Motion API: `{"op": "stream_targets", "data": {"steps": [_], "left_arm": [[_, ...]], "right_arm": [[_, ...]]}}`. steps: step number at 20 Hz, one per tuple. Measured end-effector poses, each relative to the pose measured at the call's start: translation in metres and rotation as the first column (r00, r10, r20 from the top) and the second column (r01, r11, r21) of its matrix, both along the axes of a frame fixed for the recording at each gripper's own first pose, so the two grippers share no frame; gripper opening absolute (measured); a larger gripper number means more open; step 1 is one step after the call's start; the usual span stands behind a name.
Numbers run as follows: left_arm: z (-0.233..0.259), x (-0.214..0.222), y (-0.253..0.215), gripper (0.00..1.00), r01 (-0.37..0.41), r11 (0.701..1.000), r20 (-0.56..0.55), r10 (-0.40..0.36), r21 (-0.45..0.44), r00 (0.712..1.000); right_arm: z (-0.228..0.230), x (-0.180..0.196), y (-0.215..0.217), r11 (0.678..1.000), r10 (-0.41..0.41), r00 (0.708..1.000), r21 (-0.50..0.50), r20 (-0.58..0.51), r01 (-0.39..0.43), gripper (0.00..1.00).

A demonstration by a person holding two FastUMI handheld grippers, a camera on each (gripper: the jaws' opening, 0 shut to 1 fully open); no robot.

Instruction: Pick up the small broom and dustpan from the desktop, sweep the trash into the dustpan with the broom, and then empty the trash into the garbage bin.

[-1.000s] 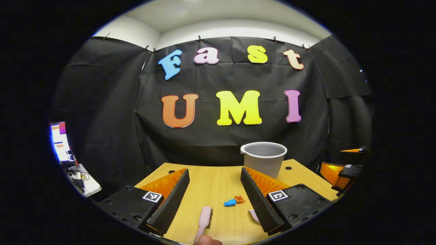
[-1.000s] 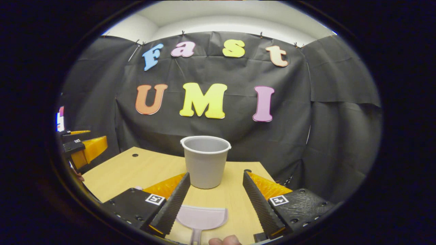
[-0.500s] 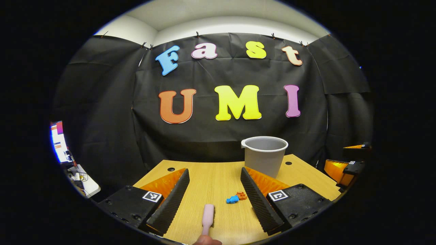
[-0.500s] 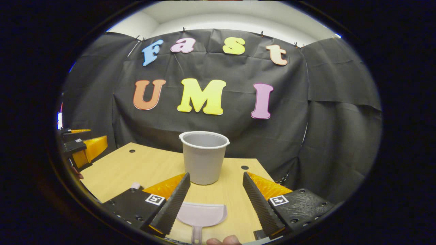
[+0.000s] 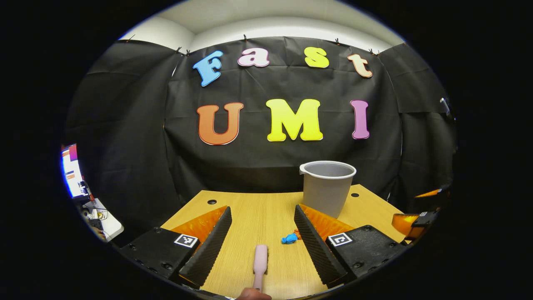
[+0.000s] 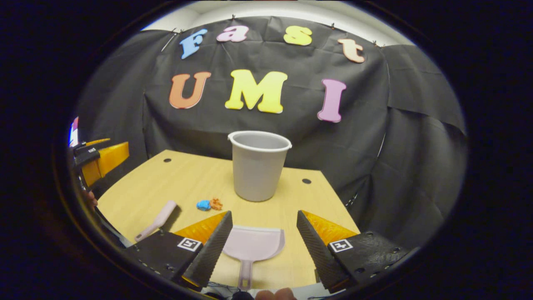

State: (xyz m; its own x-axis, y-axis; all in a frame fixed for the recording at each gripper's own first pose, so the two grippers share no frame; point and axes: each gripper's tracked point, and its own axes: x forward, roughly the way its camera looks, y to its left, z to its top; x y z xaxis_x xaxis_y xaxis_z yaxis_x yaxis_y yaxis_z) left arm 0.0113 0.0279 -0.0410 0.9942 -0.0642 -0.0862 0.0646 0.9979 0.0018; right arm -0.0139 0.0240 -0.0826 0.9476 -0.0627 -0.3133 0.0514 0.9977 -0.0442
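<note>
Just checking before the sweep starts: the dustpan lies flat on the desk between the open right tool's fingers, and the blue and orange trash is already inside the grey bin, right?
Not quite. The right gripper view shows the blue and orange trash lying on the desk, left of the grey bin, not inside it. The rest holds: the dustpan lies flat between the open right tool's fingers.

On the desktop (image 6: 137, 196), the garbage bin (image 6: 258, 166) stands toward the far edge, with the trash (image 6: 209, 204) just before it to the left. The broom (image 6: 157, 219) lies farther left and nearer, apart from the trash. The dustpan (image 6: 253, 246) lies before the bin at the near edge, between the right gripper's (image 6: 260, 246) spread fingers.
</note>
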Motion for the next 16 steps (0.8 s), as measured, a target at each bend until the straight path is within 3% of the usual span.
{"op": "stream_targets", "data": {"steps": [5, 9, 15, 16], "left_arm": [[-0.012, -0.009, 0.015, 0.97, 0.002, 1.000, -0.020, -0.002, -0.013, 1.000], [-0.022, -0.006, 0.029, 0.97, -0.026, 1.000, -0.039, 0.025, -0.012, 0.999], [-0.042, 0.009, 0.049, 0.98, -0.106, 0.994, -0.112, 0.105, -0.001, 0.988], [-0.044, 0.011, 0.051, 0.98, -0.116, 0.993, -0.121, 0.115, 0.005, 0.986]], "right_arm": [[-0.061, -0.015, 0.008, 1.000, 0.001, 0.971, 0.017, -0.238, 0.003, 0.95], [-0.121, -0.015, 0.009, 0.998, -0.011, 0.920, 0.053, -0.392, 0.035, 0.95], [-0.191, 0.006, 0.011, 0.993, 0.015, 0.820, 0.102, -0.572, 0.054, 0.93], [-0.200, 0.010, 0.011, 0.992, 0.017, 0.808, 0.111, -0.589, 0.060, 0.99]]}}
